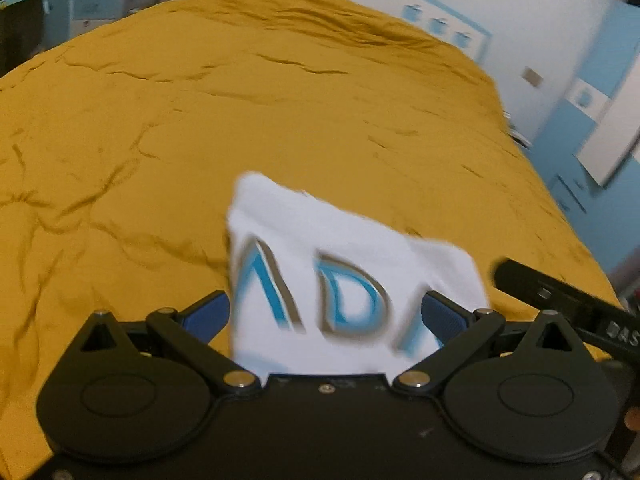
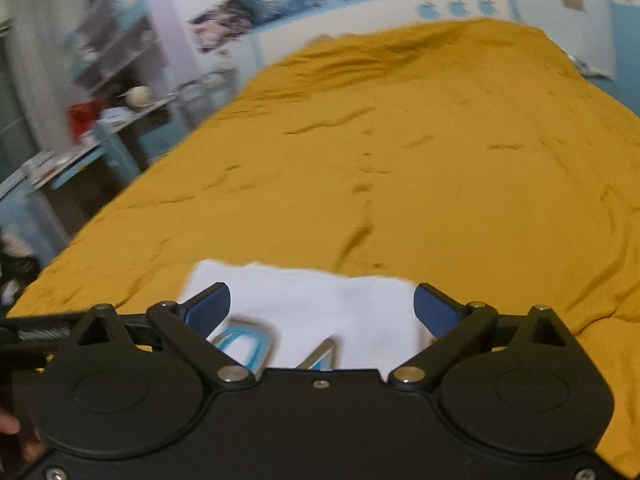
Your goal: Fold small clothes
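Observation:
A small white shirt (image 1: 340, 248) with blue letters lies folded on the mustard-yellow bedcover (image 1: 240, 120), close in front of both grippers. My left gripper (image 1: 326, 304) stands open, its blue pads (image 1: 208, 314) wide apart on either side of the shirt's near part, not pressing on it. In the right wrist view the same shirt (image 2: 304, 284) lies on the bedcover (image 2: 440, 160) below my right gripper (image 2: 322, 300), which is open with its pads (image 2: 434, 308) spread past the cloth. The shirt's near edge is hidden behind both gripper bodies. Both views are blurred.
The right gripper's black body (image 1: 560, 304) juts in at the left wrist view's right edge. A blue and white cupboard (image 1: 592, 120) stands right of the bed. A cluttered desk with a red object (image 2: 84, 116) stands to its left. A hand (image 2: 12, 428) shows at the lower left.

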